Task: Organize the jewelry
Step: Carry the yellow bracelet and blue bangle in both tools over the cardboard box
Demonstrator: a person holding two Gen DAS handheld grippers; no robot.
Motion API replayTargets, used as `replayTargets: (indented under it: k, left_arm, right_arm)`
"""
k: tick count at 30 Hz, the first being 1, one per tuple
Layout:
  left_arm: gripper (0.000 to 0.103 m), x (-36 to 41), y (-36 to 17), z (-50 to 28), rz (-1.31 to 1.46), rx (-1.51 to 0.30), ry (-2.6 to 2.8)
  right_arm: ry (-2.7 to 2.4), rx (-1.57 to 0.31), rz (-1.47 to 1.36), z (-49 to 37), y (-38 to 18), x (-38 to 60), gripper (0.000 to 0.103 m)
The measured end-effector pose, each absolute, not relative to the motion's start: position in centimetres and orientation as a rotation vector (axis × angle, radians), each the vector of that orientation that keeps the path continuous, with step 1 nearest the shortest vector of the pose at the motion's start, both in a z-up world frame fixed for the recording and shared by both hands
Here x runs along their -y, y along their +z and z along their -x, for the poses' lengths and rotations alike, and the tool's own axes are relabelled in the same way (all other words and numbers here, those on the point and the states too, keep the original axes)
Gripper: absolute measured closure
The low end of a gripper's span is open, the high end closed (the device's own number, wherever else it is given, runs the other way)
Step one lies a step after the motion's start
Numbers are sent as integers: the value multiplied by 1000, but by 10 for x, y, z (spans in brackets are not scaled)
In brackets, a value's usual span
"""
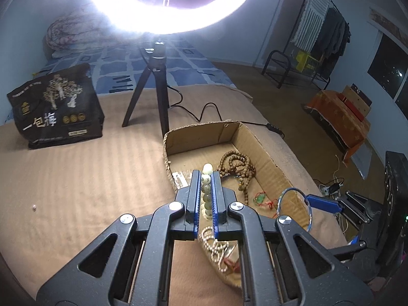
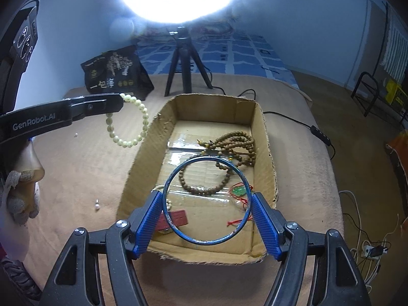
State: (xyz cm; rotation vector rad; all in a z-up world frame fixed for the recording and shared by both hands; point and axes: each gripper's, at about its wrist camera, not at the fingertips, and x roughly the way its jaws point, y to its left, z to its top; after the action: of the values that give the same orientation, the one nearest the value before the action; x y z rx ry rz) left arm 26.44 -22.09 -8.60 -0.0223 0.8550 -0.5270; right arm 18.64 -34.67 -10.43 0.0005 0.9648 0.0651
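Holding pale bead bracelet [image 2: 132,125] in clenched left gripper [image 1: 207,196] | right gripper [image 2: 207,204] grasping blue bangle [image 2: 206,201] over cardboard box [image 2: 265,158] | wooden beads [image 2: 229,150] at box's 1 o'clock, seemingly stowed | two pieces left to place.

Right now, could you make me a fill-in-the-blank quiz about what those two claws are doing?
1. The left claw is shut on a bracelet of pale ____.
2. The right claw holds a blue ____ by its outer edge.
3. The brown beads lie inside a cardboard ____.

Missing words: beads; bangle; box
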Motion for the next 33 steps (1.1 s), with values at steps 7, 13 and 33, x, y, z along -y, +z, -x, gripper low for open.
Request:
replayTargets:
  k: [7,13,33]
  left_arm:
    - [98,237,-102,-284,12,-875,-521]
    - [98,242,-116,-296,8,-895,-509]
    - [97,247,-123,-300,-2,-905,-498]
  right_arm:
    - [71,-984,-20,-197,-115,355,30]
    - [79,-1002,-29,-203,-124,357,30]
    - [88,-1010,-24,-208,-130,355,30]
